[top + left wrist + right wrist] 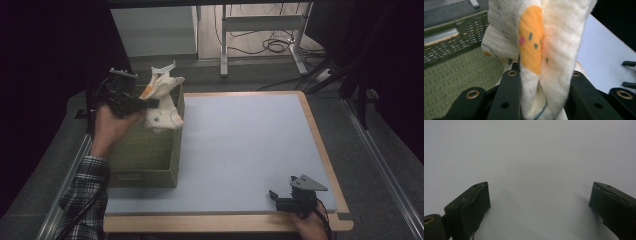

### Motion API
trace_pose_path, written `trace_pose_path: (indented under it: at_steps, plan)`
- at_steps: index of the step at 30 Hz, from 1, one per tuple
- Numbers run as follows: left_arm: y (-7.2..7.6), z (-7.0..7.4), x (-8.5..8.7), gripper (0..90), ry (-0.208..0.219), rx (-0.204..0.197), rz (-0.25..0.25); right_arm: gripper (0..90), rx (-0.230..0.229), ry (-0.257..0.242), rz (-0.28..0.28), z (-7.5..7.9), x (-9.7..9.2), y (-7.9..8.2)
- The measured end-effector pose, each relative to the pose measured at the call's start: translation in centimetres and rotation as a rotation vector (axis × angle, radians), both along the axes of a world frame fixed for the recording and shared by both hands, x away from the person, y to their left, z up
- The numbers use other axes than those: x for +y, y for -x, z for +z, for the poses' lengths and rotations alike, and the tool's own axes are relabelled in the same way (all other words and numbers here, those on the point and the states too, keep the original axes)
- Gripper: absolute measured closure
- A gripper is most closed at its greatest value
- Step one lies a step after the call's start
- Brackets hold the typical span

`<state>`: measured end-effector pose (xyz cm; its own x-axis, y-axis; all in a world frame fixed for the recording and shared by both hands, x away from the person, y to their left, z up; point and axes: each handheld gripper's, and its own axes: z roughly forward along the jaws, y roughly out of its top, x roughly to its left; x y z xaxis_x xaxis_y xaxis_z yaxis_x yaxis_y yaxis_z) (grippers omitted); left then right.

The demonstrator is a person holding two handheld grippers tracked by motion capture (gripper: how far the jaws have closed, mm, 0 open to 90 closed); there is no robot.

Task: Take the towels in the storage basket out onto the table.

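Observation:
A cream cloth (164,102) with orange and blue print hangs bunched over the right side of a green woven basket (145,152) at the table's left. My left gripper (150,103) is shut on the cloth (541,62), and both black jaws press into its folds above the basket's floor (461,75). My right gripper (281,196) rests near the front right corner of the pale blue mat (240,150), open, with only bare mat (536,170) between its jaws.
The basket's far wall (451,37) has a cut-out handle. A wooden border (320,145) runs round the mat. Beyond the table stand desk legs and cables (272,45) on the floor, and a white cabinet (155,30).

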<state>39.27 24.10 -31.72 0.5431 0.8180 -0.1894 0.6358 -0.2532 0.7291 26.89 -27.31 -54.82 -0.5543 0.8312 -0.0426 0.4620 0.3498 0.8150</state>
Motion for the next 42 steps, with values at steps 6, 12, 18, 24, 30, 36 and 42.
trace_pose_path:
  at_steps: [6,12,18,24,30,36,42]
  plan:
    - [-0.5,0.1,-2.5,75.8,-0.001,-0.009,-0.046,3.4,0.0,-0.002,0.001,0.0,0.0,0.0]
    - [-0.9,-0.2,-5.3,75.7,-0.015,-0.017,-0.099,3.4,0.0,-0.003,0.001,0.0,0.0,0.0]
    - [-1.4,-1.0,-7.9,75.7,-0.029,-0.01,-0.143,3.3,0.002,-0.004,0.002,0.0,0.0,0.0]
    - [-1.8,-2.0,-10.5,75.7,-0.034,0.0,-0.188,3.3,0.002,-0.001,0.001,0.0,0.0,0.0]
    - [-2.1,-2.9,-12.7,75.7,-0.037,0.004,-0.221,3.3,0.003,-0.002,0.0,0.0,0.0,0.0]
    - [-2.2,-3.9,-14.9,75.7,-0.032,0.004,-0.25,3.2,0.003,-0.002,0.0,0.0,0.0,0.0]
    - [-2.1,-5.2,-17.2,75.2,-0.045,0.01,-0.289,3.2,0.003,-0.001,0.001,0.0,0.0,0.0]
